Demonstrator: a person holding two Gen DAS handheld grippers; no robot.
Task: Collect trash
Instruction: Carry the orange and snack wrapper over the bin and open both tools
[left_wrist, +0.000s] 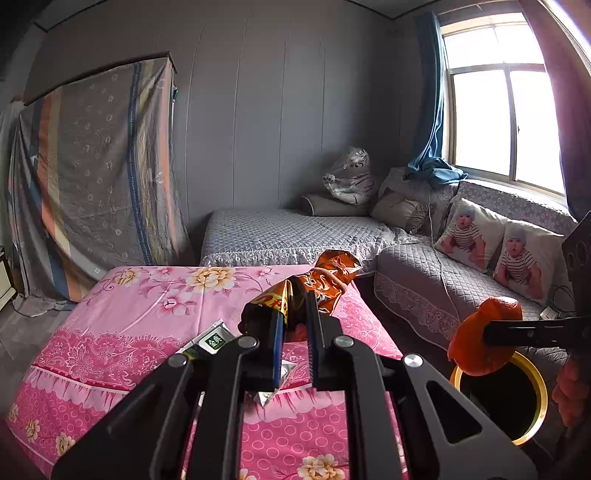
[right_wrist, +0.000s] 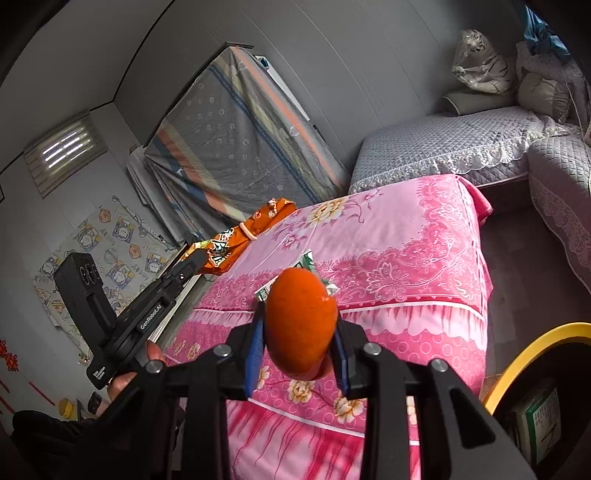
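Trash in hand: the right claw (right_wrist: 298, 363) grips a curled, matte orange peel (right_wrist: 300, 322) beside the yellow-rimmed bin (right_wrist: 532, 350); the left claw (left_wrist: 295, 332) pinches a crinkly foil snack bag (left_wrist: 325, 277) above the pink floral counter (left_wrist: 147, 332). Centre the peel over the bin opening before releasing. A green packet (left_wrist: 212, 339) remains on the cloth.

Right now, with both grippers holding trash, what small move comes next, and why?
Probably ease the right gripper over the yellow-rimmed black bin and release: its orange peel hangs near the rim, while the left gripper holds the orange snack wrapper above the table.
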